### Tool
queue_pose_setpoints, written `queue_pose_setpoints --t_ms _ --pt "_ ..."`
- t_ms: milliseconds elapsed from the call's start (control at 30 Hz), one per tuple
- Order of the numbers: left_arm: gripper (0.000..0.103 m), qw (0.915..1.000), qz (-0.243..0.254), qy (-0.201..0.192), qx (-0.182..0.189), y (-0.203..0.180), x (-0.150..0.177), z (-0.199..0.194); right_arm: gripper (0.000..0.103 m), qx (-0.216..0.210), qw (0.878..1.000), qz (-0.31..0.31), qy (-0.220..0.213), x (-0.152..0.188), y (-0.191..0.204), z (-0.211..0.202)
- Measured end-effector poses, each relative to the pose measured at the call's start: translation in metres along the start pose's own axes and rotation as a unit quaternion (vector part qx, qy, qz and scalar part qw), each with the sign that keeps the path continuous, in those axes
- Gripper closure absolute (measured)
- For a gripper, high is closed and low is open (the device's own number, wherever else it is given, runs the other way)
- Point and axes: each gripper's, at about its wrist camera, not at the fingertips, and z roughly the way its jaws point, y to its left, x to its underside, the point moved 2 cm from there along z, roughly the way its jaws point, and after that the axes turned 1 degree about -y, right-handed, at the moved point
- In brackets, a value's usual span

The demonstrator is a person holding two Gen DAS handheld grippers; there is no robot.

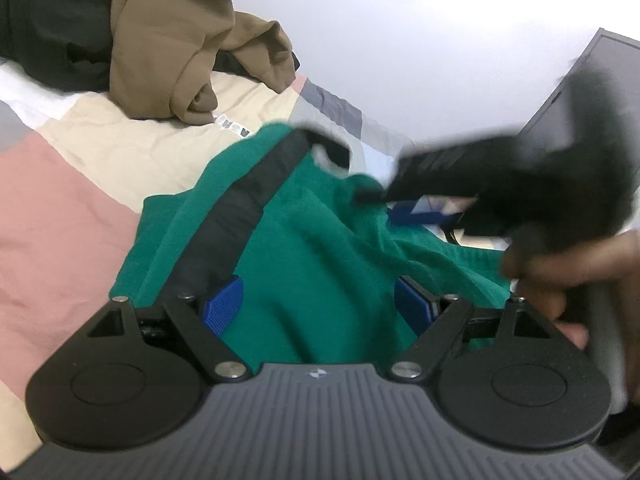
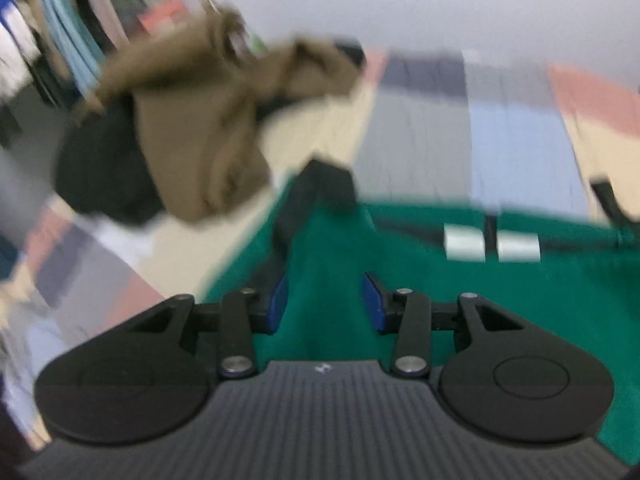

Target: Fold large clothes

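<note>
A green garment (image 1: 312, 248) with a black stripe (image 1: 240, 204) lies bunched on the patchwork bed. My left gripper (image 1: 318, 306) is open, its blue pads on either side of a raised fold of green cloth. The right gripper shows blurred in the left wrist view (image 1: 460, 180), over the garment's far edge, with the person's hand (image 1: 572, 272) beside it. In the right wrist view, my right gripper (image 2: 324, 306) is open just above the green garment (image 2: 440, 300), near its black stripe (image 2: 304, 200). Two silver patches (image 2: 492, 246) sit on the cloth.
A brown hoodie (image 1: 188, 52) lies on a black garment (image 1: 52, 20) at the back of the bed (image 1: 60, 200). It also shows in the right wrist view (image 2: 200, 120). A dark panel (image 1: 592, 80) stands by the white wall. Hanging clothes (image 2: 60, 20) are at far left.
</note>
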Motion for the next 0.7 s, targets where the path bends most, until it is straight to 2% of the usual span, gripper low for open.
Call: queue_pose_setpoints --t_ms 100,200,433,533,700 --pt "0.017 1.0 0.001 -0.003 -0.001 0.001 0.001 -0.002 0.062 0.047 0.997 -0.002 0.055 0.009 -0.01 0.039" --pt "0.017 1.0 -0.002 -0.006 0.0 0.003 0.0 -0.001 0.062 0.065 0.995 0.033 0.073 0.005 -0.024 0.068" --pt "0.017 0.9999 0.007 -0.008 0.002 0.004 0.0 0.004 0.06 0.097 0.993 0.029 0.065 -0.014 -0.024 0.101" --pt "0.017 0.9999 0.015 -0.002 -0.005 0.002 0.001 0.008 0.061 0.1 0.993 0.028 0.049 -0.014 -0.022 0.092" --pt "0.017 0.9996 0.027 -0.004 -0.008 -0.003 0.002 0.008 0.061 0.063 0.998 0.007 -0.013 0.005 -0.014 0.026"
